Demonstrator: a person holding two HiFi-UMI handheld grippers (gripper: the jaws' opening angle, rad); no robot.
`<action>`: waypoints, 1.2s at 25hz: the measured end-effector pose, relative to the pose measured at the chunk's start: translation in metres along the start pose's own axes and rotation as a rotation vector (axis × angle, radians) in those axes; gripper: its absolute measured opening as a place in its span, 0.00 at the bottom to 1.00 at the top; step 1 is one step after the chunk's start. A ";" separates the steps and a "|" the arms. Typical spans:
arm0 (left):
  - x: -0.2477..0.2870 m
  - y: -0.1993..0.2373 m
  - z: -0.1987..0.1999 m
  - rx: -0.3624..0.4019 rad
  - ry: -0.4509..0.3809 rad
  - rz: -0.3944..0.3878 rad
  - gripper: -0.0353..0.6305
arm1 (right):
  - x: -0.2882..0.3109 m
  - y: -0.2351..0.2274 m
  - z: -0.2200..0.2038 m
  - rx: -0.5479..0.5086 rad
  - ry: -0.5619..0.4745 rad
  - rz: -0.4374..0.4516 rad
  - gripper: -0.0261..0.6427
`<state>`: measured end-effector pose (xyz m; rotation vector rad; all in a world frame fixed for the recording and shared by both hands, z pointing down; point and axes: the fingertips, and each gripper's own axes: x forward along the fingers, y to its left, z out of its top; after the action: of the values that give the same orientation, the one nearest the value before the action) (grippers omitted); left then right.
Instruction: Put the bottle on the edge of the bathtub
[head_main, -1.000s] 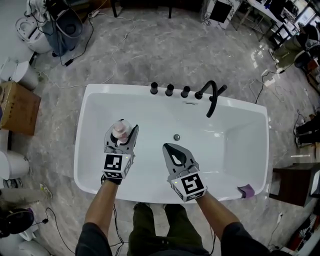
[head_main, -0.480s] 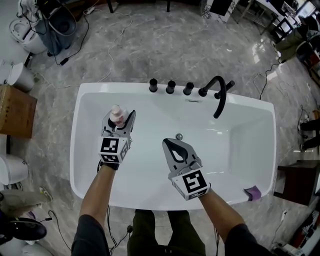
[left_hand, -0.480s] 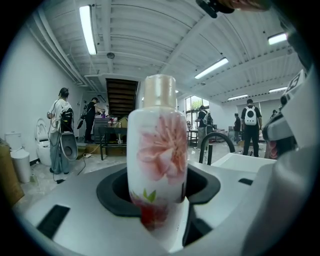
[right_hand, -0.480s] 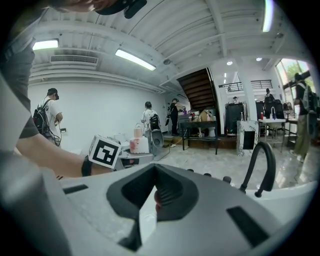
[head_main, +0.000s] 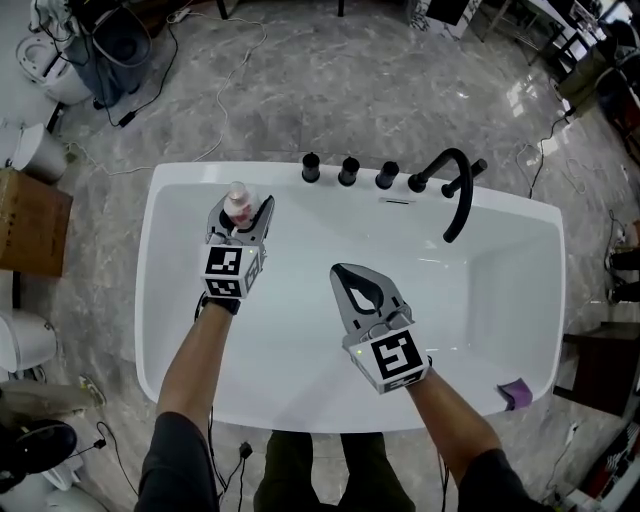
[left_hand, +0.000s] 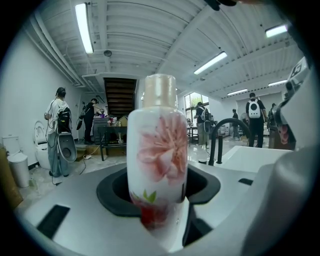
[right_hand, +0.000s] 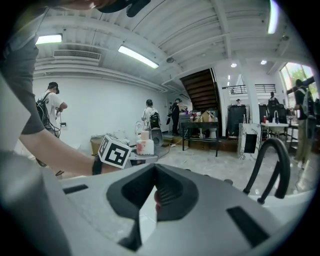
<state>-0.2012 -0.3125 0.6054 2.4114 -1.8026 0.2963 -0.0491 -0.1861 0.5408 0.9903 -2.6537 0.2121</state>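
white bathtub (head_main: 190, 178) below, bottle (head_main: 238, 203) clamped upright between left gripper (head_main: 240, 214) jaws

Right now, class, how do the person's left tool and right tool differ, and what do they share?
The left tool grips a white flower-printed bottle upright; the right tool is shut and empty. The left tool is near the white bathtub's far-left rim; the right tool over its middle. Both carry black-and-white marker cubes.
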 end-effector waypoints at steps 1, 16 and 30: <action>0.006 0.001 -0.003 0.000 0.001 0.001 0.40 | 0.003 -0.002 -0.003 -0.003 0.002 0.001 0.04; 0.081 0.015 -0.027 0.024 -0.007 0.000 0.39 | 0.023 -0.021 -0.049 0.004 0.023 0.005 0.04; 0.125 0.024 -0.042 0.029 -0.010 0.007 0.39 | 0.025 -0.031 -0.083 0.043 0.049 -0.008 0.04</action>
<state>-0.1939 -0.4281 0.6737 2.4315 -1.8237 0.3135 -0.0273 -0.2048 0.6287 0.9961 -2.6111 0.2891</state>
